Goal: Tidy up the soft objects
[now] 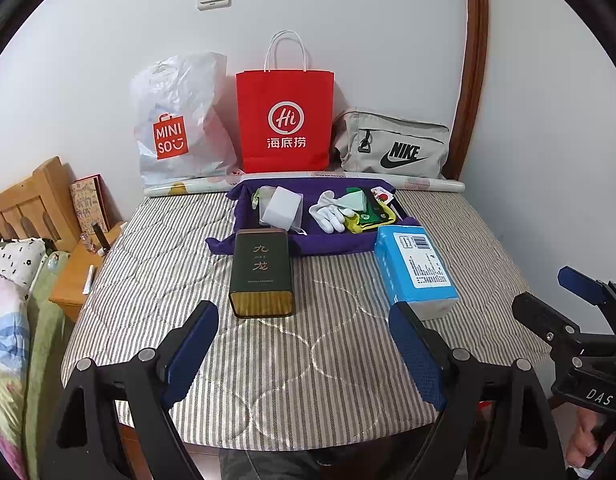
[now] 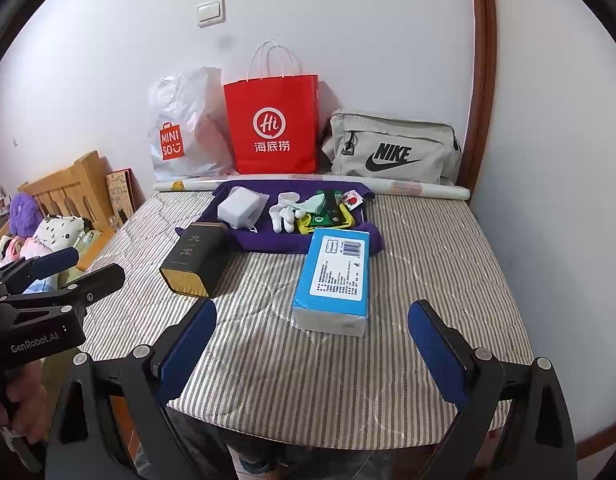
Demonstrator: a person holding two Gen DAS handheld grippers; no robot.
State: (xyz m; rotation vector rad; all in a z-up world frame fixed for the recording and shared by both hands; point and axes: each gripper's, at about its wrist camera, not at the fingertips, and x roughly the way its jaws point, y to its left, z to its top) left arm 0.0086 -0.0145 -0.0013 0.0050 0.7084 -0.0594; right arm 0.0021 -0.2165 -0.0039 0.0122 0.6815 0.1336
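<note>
A purple cloth (image 1: 267, 242) (image 2: 263, 240) lies spread at the back of the striped quilted table. On it lie a white pouch (image 1: 283, 208) (image 2: 239, 206), white gloves (image 1: 331, 212) (image 2: 283, 213) and a green and yellow bundle (image 1: 374, 216) (image 2: 328, 214). A dark green tin (image 1: 261, 272) (image 2: 197, 260) and a blue tissue pack (image 1: 416, 272) (image 2: 335, 280) lie in front of it. My left gripper (image 1: 303, 344) is open and empty, short of the tin. My right gripper (image 2: 312, 348) is open and empty, short of the tissue pack.
A white Miniso plastic bag (image 1: 179, 120), a red paper bag (image 1: 284, 120) and a grey Nike bag (image 1: 392, 148) stand against the back wall behind a rolled sheet (image 1: 428, 184). A wooden bed frame (image 1: 27, 204) and bedding lie to the left.
</note>
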